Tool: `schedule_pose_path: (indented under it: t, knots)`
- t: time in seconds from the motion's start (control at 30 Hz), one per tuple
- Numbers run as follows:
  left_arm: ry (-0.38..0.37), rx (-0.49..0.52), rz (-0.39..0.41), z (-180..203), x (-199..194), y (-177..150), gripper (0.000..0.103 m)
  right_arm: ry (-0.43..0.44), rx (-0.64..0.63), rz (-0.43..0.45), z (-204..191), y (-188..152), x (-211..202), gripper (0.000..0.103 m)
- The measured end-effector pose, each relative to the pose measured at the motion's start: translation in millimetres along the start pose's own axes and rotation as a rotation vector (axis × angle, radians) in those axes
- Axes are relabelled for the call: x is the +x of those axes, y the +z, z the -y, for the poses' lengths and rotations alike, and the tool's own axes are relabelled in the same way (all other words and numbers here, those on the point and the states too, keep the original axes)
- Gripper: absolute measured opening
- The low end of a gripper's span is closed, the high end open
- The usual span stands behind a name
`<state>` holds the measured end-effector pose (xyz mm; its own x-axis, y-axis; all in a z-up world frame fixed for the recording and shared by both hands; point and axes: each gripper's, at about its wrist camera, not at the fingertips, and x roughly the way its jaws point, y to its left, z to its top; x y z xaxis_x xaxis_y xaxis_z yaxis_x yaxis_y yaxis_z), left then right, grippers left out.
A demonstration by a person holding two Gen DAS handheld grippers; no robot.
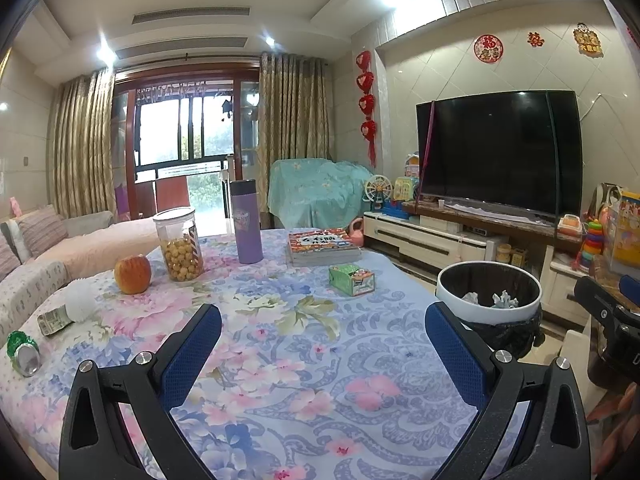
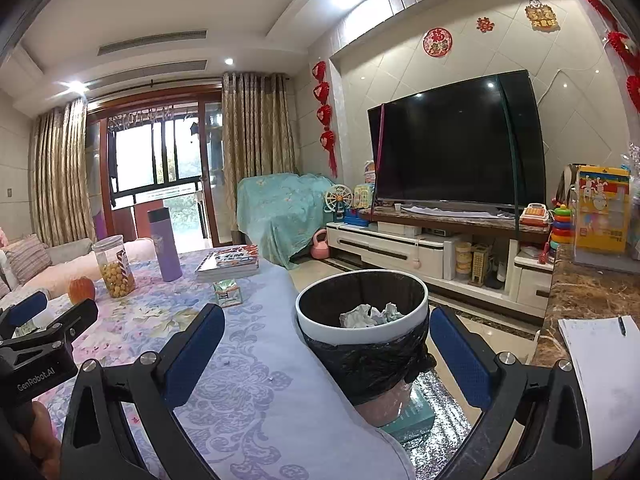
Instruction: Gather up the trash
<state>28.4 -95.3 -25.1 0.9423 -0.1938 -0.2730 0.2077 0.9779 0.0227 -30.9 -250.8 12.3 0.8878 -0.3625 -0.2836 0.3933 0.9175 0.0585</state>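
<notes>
Both tongs, left (image 1: pixel 323 334) and right (image 2: pixel 327 336), stand wide apart and hold nothing above the floral-clothed worktop (image 1: pixel 304 344). The white-rimmed bin (image 2: pixel 362 326), black-lined, stands just beside the worktop's right edge with crumpled tissue (image 2: pixel 370 315) inside. A crushed green can (image 1: pixel 23 351), a flattened wrapper (image 1: pixel 54 321) and a small green carton (image 1: pixel 352 279) lie on the cloth.
</notes>
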Motion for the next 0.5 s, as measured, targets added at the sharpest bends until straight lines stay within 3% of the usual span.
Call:
schedule_pose_path:
  t: [0.5]
  knots:
    - [-0.007, 0.002, -0.007, -1.6, 2.2, -0.8, 0.103, 0.004, -0.003, 0.001, -1.6, -0.2, -0.3, 0.103]
